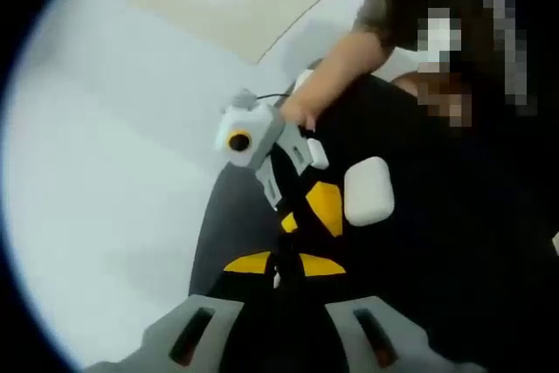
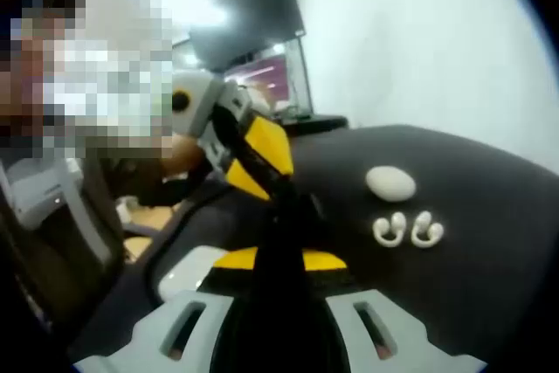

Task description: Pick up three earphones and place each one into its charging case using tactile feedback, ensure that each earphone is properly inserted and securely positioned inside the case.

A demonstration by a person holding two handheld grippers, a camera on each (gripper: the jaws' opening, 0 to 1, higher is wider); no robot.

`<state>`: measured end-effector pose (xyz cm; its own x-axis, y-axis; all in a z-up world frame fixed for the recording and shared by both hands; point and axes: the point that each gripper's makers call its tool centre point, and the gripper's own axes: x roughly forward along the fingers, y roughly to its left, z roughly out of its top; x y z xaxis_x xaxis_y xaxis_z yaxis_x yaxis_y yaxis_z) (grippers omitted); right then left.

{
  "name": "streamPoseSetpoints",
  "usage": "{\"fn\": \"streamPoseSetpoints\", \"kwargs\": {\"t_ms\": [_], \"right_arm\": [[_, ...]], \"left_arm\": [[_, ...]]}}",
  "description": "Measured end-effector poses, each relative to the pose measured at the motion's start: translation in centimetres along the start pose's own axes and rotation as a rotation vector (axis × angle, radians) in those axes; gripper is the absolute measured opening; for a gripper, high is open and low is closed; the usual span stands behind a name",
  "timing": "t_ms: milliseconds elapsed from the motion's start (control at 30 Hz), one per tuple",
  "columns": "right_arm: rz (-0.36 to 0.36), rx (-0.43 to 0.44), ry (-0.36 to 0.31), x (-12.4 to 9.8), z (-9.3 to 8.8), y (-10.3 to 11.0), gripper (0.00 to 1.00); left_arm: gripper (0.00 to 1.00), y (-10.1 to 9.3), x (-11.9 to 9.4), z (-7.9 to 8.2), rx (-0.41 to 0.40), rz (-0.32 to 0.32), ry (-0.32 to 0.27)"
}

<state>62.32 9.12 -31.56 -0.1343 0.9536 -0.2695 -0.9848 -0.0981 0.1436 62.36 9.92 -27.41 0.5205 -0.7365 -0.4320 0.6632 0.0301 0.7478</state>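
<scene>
Two loose earphones (image 2: 409, 230) lie side by side on the dark bench (image 2: 489, 216), just beside a closed oval case (image 2: 390, 183); another white case (image 1: 368, 191) sits close to my right gripper (image 1: 293, 207). My left gripper (image 2: 262, 172) meets the right at their yellow-padded tips; whether either pair of jaws is clamped on something I cannot tell. I judge a slow, light squeeze best, feeling for the earphone to seat. The bench edge (image 1: 205, 233) runs close by; open room lies toward the earphones.
</scene>
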Motion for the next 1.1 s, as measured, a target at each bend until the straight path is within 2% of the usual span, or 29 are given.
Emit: {"fn": "streamPoseSetpoints", "kwargs": {"t_ms": [100,167,233,300,400,467,600,667,733,833,900,1033,1100], "right_arm": [[0.001,-0.003,0.000,0.0,0.0,0.0,0.18],[0.001,-0.002,0.001,0.0,0.1,-0.1,0.18],[0.001,-0.002,0.000,-0.1,0.1,-0.1,0.18],[0.000,-0.003,0.001,-0.1,0.1,0.0,0.18],[0.000,-0.003,0.001,-0.1,0.1,0.0,0.18],[0.000,-0.004,0.001,-0.1,0.0,0.0,0.18],[0.000,-0.003,0.001,-0.1,0.0,0.1,0.18],[-0.001,-0.004,0.001,-0.1,0.0,0.1,0.18],[-0.001,-0.005,0.001,-0.1,-0.1,0.1,0.18],[-0.003,-0.004,0.002,-0.1,-0.1,0.2,0.18],[-0.003,-0.005,0.004,0.0,-0.1,0.2,0.18],[-0.004,-0.009,0.009,0.2,-0.1,0.3,0.18],[-0.004,-0.009,0.011,0.2,-0.2,0.2,0.18]], "left_arm": [[0.09,0.2,-0.2,0.1,-0.027,-0.011,-0.016],[0.09,0.6,-0.3,-0.1,-0.029,0.004,-0.008],[0.09,1.2,-0.7,0.0,-0.087,0.025,-0.027],[0.13,1.4,-1.1,0.0,-0.223,-0.010,-0.087],[0.30,1.2,-1.1,-0.6,-0.526,-0.106,-0.185],[0.36,1.2,-0.8,-1.2,-0.640,-0.135,-0.259],[0.36,1.1,0.6,-3.1,-0.682,-0.161,-0.238],[0.36,0.6,1.0,-2.8,-0.744,-0.219,-0.264],[0.36,0.3,1.3,-2.4,-0.782,-0.245,-0.299],[0.35,-0.8,1.7,-2.4,-0.747,-0.242,-0.304],[0.32,-1.7,2.1,-2.5,-0.711,-0.249,-0.283],[0.30,-2.7,2.7,-2.6,-0.666,-0.275,-0.267],[0.29,-2.9,2.8,-2.4,-0.643,-0.265,-0.272]]}}
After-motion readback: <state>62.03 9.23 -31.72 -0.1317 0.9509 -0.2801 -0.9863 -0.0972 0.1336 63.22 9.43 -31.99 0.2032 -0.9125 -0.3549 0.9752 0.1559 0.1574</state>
